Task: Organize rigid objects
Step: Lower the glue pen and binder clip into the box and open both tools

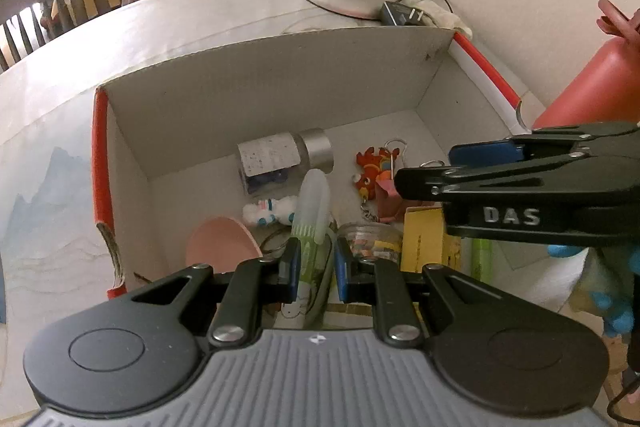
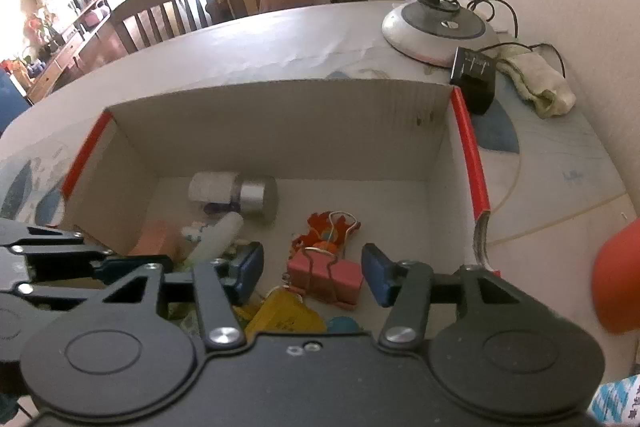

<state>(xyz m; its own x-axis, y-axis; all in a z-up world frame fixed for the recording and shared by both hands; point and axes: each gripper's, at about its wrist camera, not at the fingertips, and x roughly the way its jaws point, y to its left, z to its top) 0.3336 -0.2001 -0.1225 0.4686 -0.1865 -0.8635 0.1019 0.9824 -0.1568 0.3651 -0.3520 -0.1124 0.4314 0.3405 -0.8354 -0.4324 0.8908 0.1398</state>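
A: Item one, left gripper [image 1: 316, 269]: clenched on the green toothbrush case [image 1: 310, 227], which runs from between its pads toward twelve o'clock inside the cardboard box [image 1: 248, 83].

B: Item two, right gripper [image 2: 312, 277]: released, jaws apart, nothing pressed. The pink binder clip [image 2: 326, 277] lies on the box floor between its fingers, seemingly untouched.

A: Step in hand, by my judgement: depositing items into the box. The case is down at floor level among the contents; the next move calls for letting it go and lifting clear without dragging neighbours.

B: Further entries from the left wrist view. Glass jar [image 1: 370, 241] at one o'clock just beside the pads; yellow box [image 1: 424, 241] beyond at two.

A: Pink dish [image 1: 222, 243] at ten o'clock. White figurine [image 1: 272, 213] at eleven.

B: Red keychain toy [image 1: 374, 169] at one o'clock, farther. Silver-capped bottle [image 1: 284, 157] at twelve, nearest the back wall.
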